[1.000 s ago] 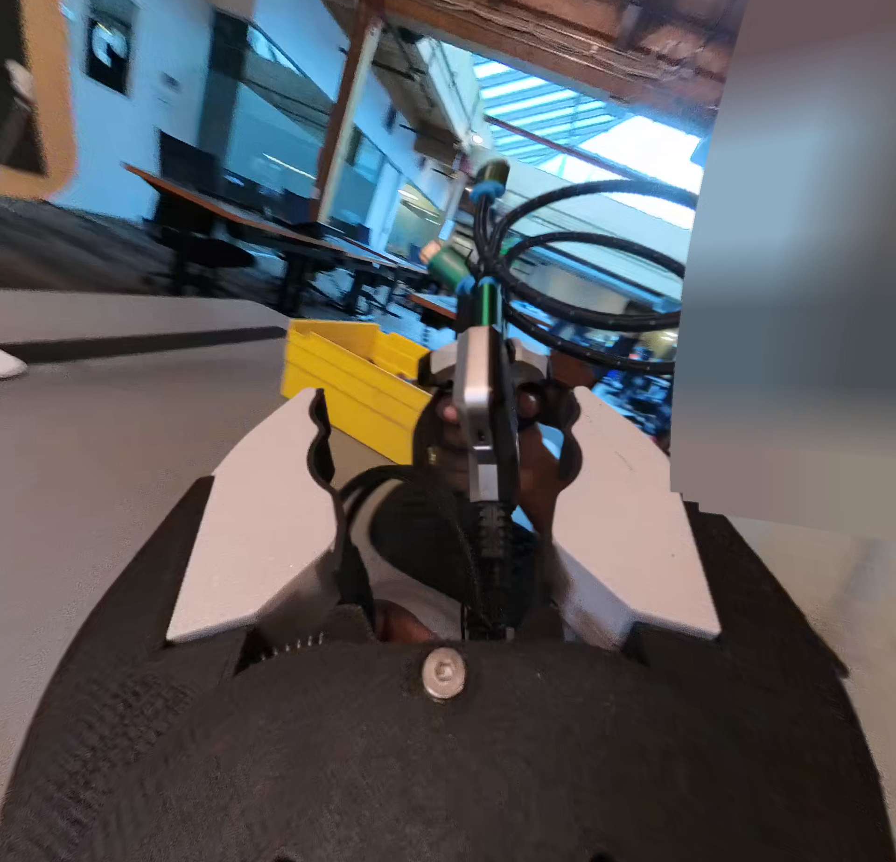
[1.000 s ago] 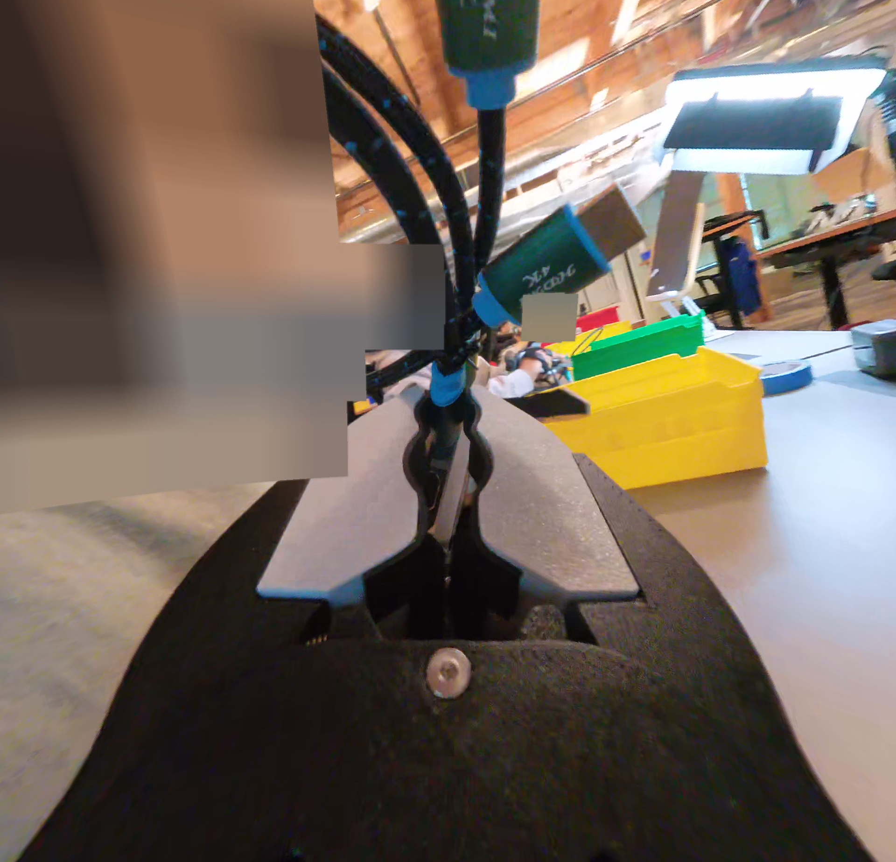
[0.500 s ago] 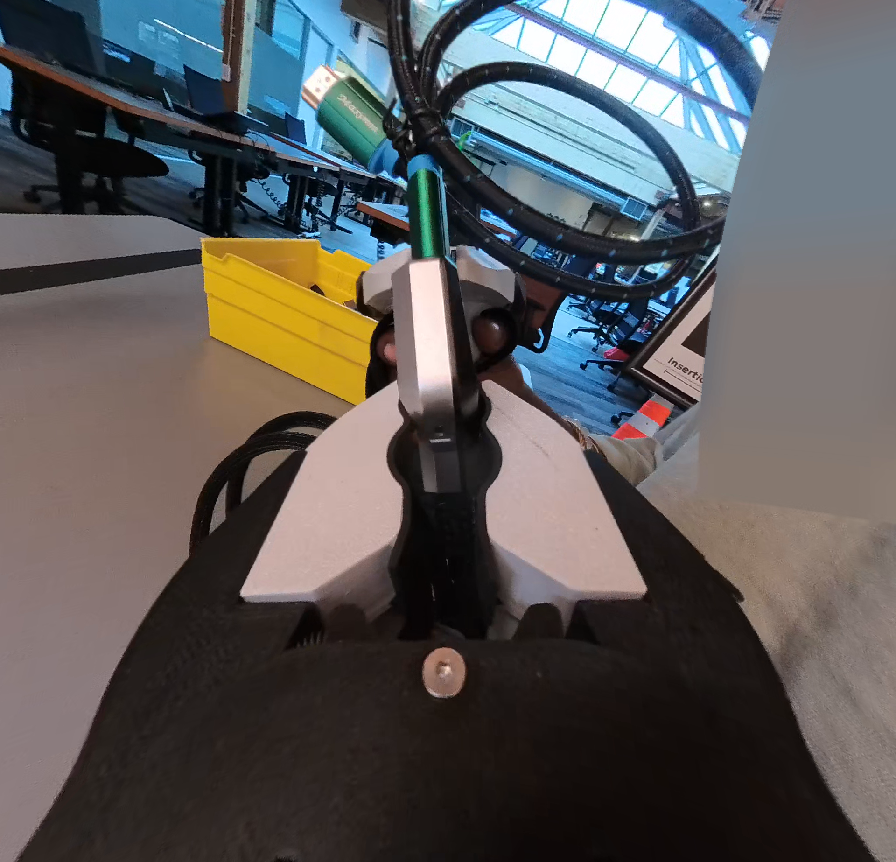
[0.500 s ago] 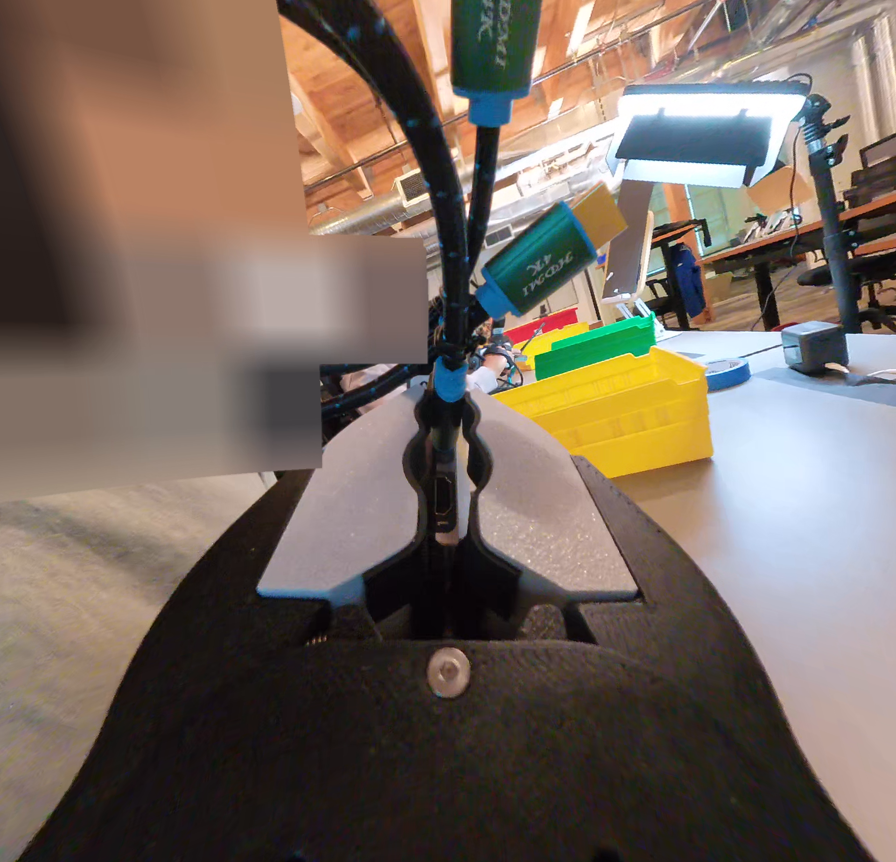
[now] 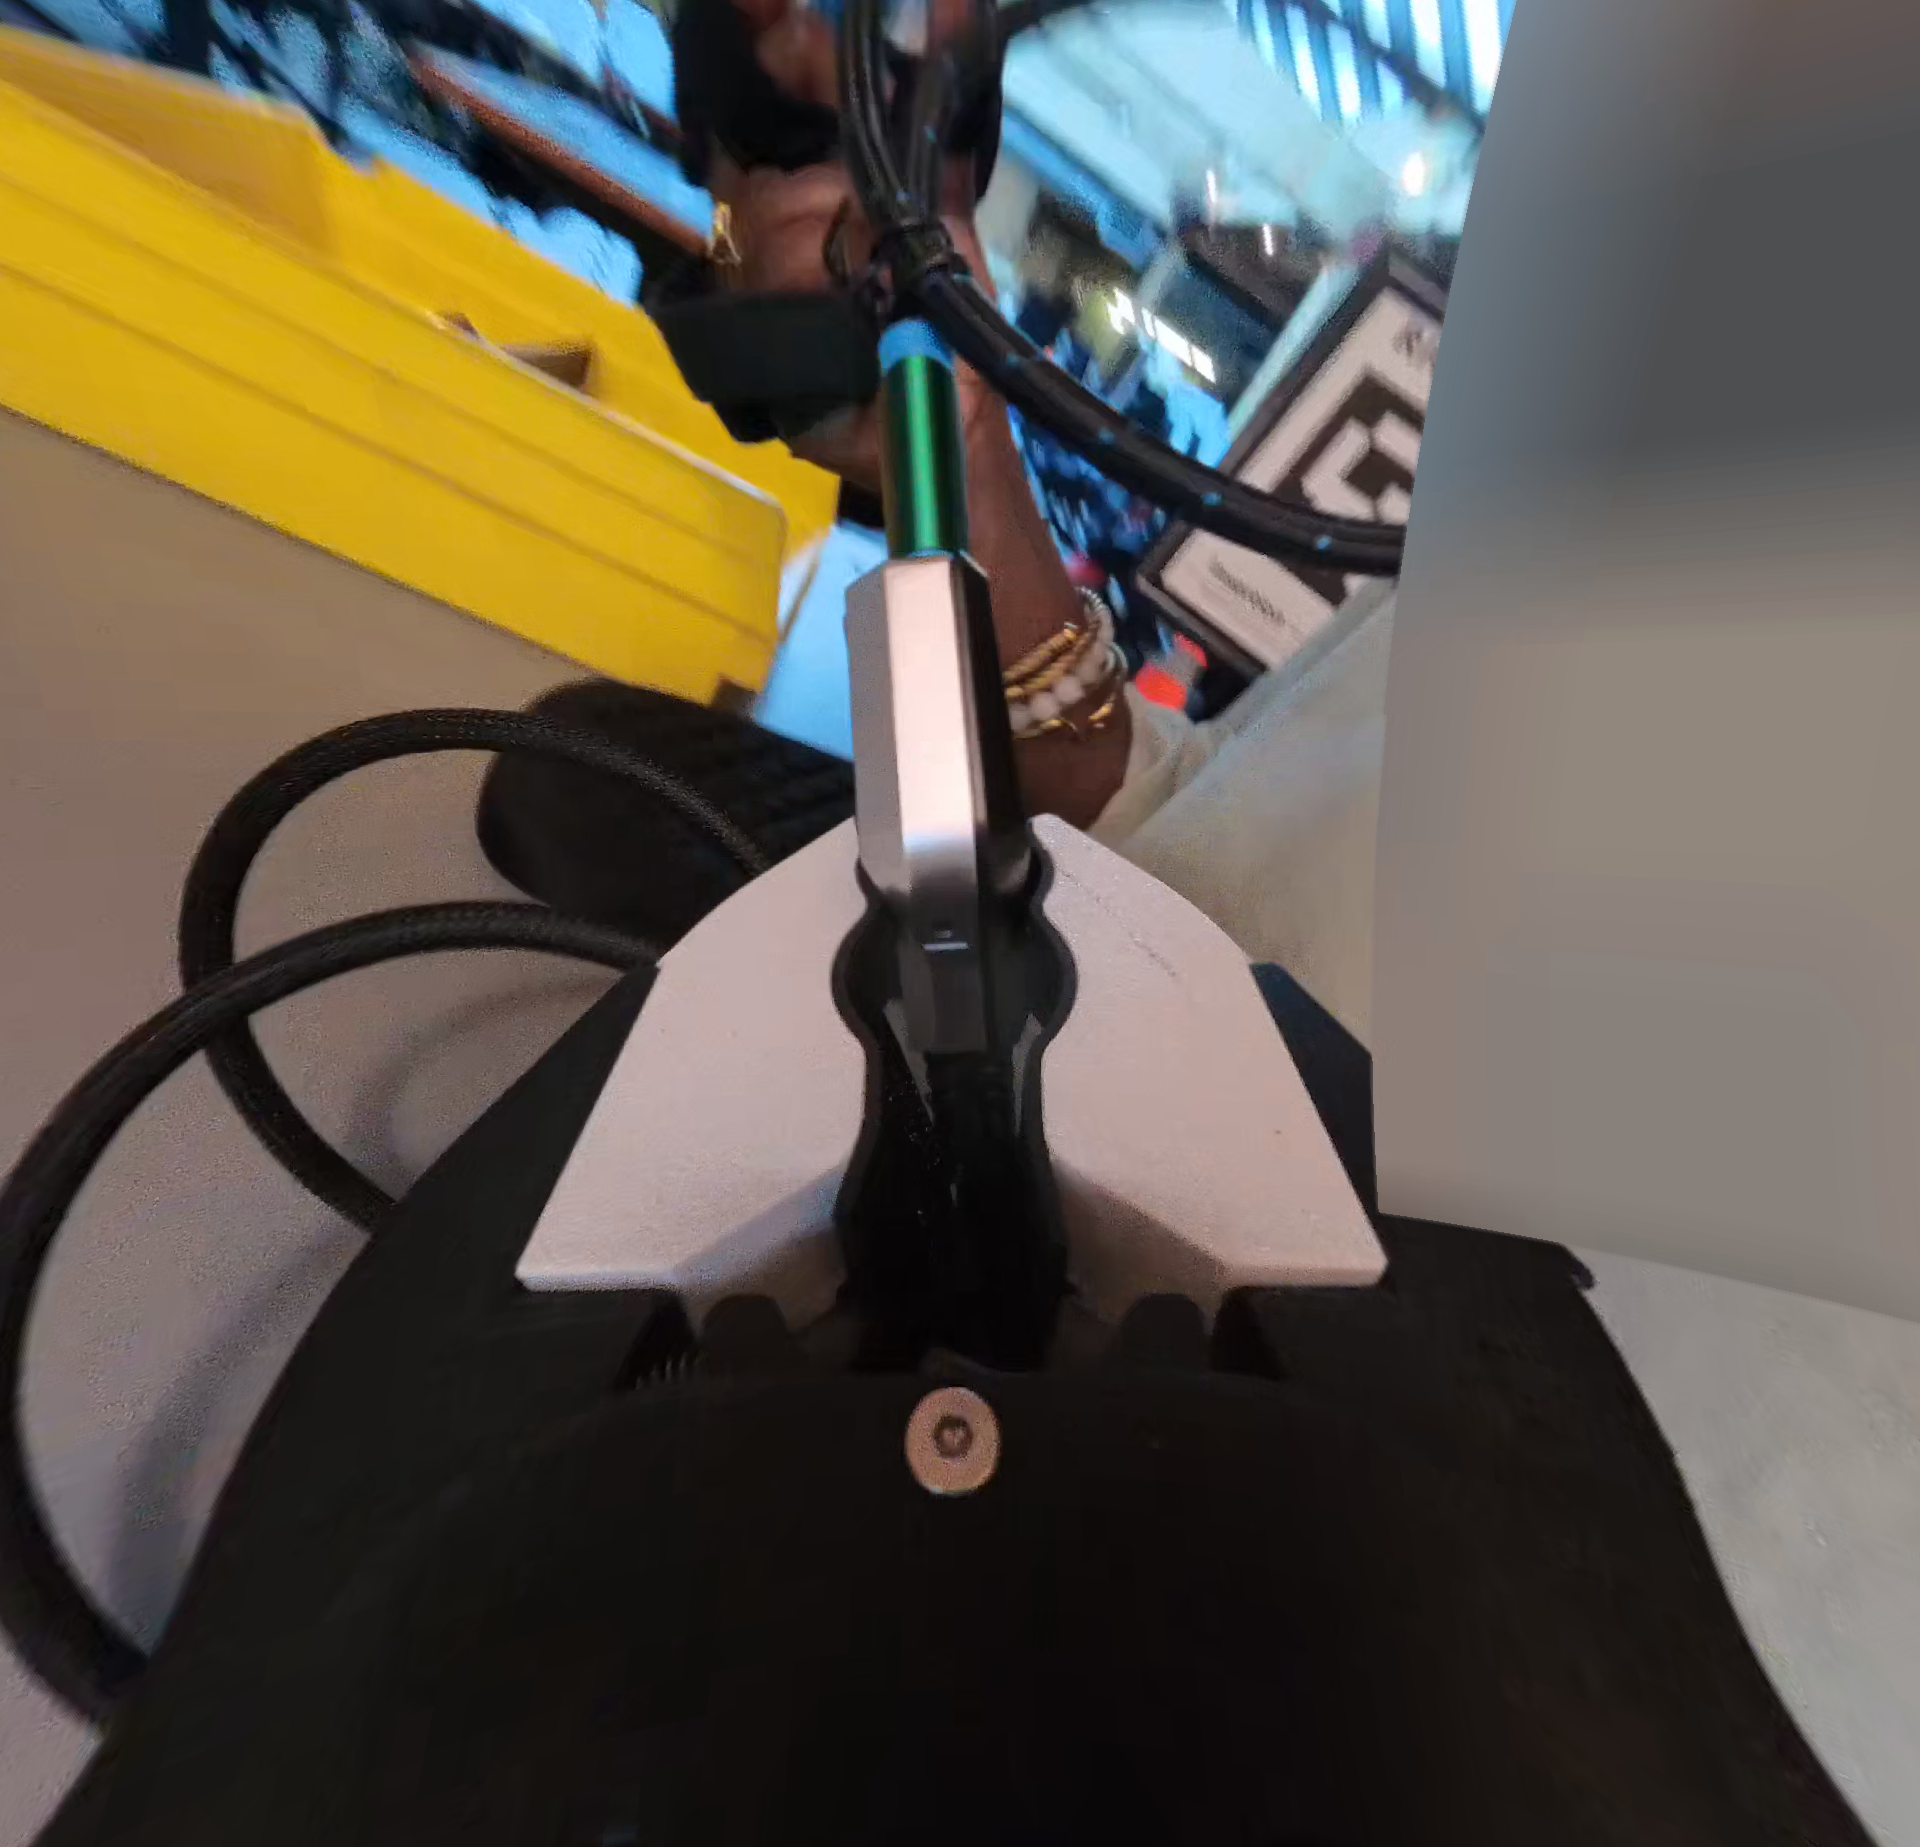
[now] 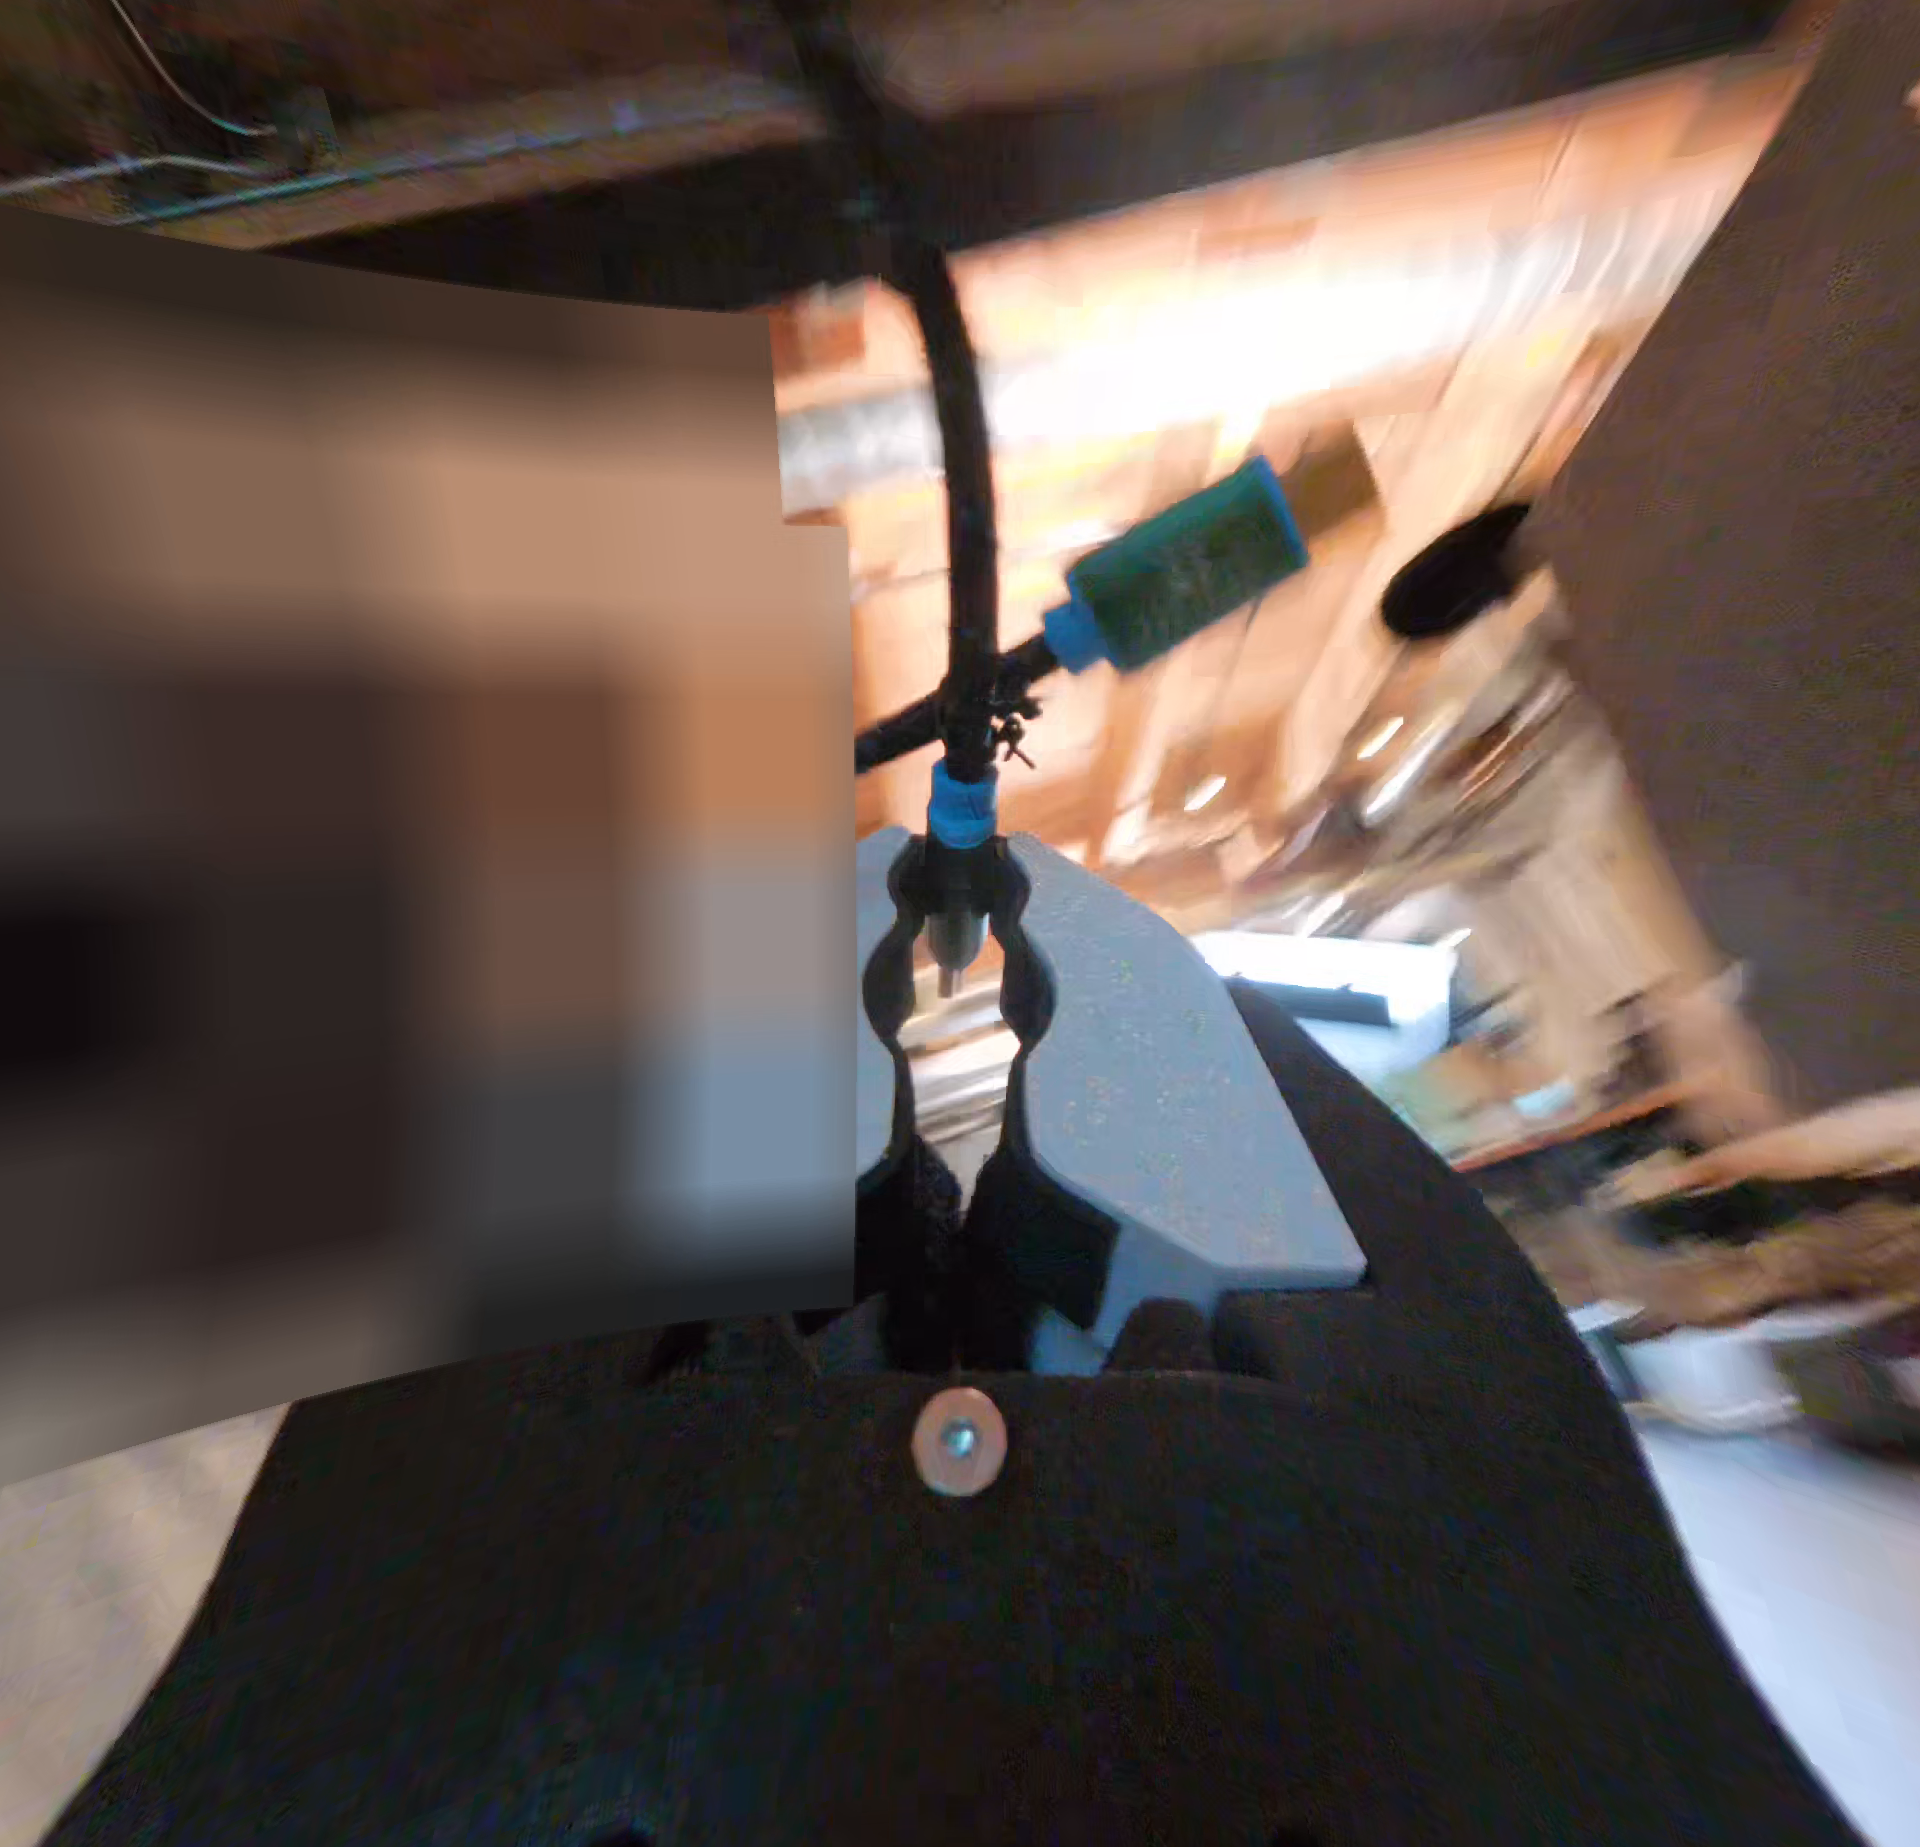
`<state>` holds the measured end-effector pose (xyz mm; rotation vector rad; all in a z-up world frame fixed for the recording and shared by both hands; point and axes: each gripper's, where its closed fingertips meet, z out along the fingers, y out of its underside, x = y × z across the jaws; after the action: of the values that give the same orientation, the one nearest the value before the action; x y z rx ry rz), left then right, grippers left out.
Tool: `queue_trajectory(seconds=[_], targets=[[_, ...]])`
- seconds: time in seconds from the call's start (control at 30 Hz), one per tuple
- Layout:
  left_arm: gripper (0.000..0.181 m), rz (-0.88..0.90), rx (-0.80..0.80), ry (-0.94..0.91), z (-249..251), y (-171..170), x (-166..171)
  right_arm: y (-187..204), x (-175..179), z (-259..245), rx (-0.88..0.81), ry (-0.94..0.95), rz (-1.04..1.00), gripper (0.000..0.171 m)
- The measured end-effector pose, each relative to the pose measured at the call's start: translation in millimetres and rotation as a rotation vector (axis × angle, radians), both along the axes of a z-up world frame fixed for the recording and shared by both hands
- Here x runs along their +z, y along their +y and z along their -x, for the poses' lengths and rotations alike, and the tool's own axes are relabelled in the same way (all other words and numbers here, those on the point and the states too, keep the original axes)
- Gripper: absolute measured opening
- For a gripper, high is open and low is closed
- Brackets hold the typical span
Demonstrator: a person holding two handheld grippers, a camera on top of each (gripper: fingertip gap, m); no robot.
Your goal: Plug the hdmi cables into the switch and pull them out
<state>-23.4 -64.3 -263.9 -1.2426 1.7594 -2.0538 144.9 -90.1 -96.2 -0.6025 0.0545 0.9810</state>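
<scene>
a: where do we stand with the switch (image 5: 914,737)?

b: our left tongs (image 5: 951,862) are closed on its near end. the slim silver body stands up towards twelve o'clock, off the surface (image 5: 156,654). its own black cable (image 5: 416,725) loops out at nine o'clock, and the yellow bin (image 5: 364,363) lies at ten.

a: and the hdmi side?

b: in the left wrist view the green plug (image 5: 920,457) stands in line with the far end of the switch, right against it. from there we would call it seated, or only just leaving.

a: the right view says otherwise?

b: partly. our right tongs (image 6: 956,852) are nearly closed, pinching a plug at the tips just below its blue collar (image 6: 961,808). a short bare metal end shows between the fingers and no switch is in that view. we judge the plug is coming out, or already out. the blur keeps us from saying which.

a: any other cables?

b: a second plug (image 6: 1184,576) hangs free at two o'clock, tied to the same bundle and touching nothing we can see.

a: so what is left?

b: one plug looks to be at the pull-out step. the free plug is in no port now, so we think plugging it in and pulling it out may still lie ahead.
</scene>
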Motion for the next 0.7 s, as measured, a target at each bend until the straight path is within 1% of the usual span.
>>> queue_trajectory(seconds=[0.03,0.07,0.1,0.17,0.23,0.3,0.37,0.43,0.5,0.57,0.63,0.7], targets=[[0.021,0.017,0.054,-0.043,1.9,2.0,7.4,-10.0,0.2,-28.9,-0.194,-0.081,0.068,0.012],[0.022,0.015,0.072,-0.087,5.7,4.1,16.7,-5.4,-11.7,-43.1,-0.349,-0.226,0.232,0.012],[0.021,0.015,0.105,-0.129,6.6,10.2,25.9,-0.6,-24.5,-47.0,-0.418,-0.345,0.378,0.012],[0.021,0.020,0.172,-0.164,1.5,25.3,34.8,0.3,-40.8,-38.0,-0.421,-0.490,0.552,0.012],[0.022,0.067,0.242,-0.162,-9.6,40.3,40.0,-5.8,-50.6,-38.3,-0.481,-0.564,0.666,0.012],[0.021,0.113,0.276,-0.162,-17.8,49.6,42.0,-16.3,-67.0,-60.3,-0.603,-0.585,0.851,0.012],[0.022,0.153,0.260,-0.149,-20.0,51.7,39.9,-38.1,-94.7,-102.8,-0.829,-0.610,1.126,0.012],[0.022,0.183,0.230,-0.133,-17.4,49.8,37.1,-73.7,-127.5,-142.5,-1.036,-0.662,1.468,0.011],[0.022,0.184,0.214,-0.149,-13.5,46.9,36.4,-109.5,-149.0,-168.7,-1.214,-0.748,1.744,0.012],[0.022,0.175,0.205,-0.163,-10.7,44.7,35.7,-127.6,-160.4,-177.5,-1.285,-0.851,1.876,0.012],[0.022,0.172,0.207,-0.167,-10.3,44.0,35.2,-135.7,-168.6,-179.2,-1.289,-0.916,1.942,0.012],[0.022,0.175,0.214,-0.169,-10.5,44.7,35.1,-143.4,-176.2,-180.5,-1.270,-1.031,2.026,0.012]])
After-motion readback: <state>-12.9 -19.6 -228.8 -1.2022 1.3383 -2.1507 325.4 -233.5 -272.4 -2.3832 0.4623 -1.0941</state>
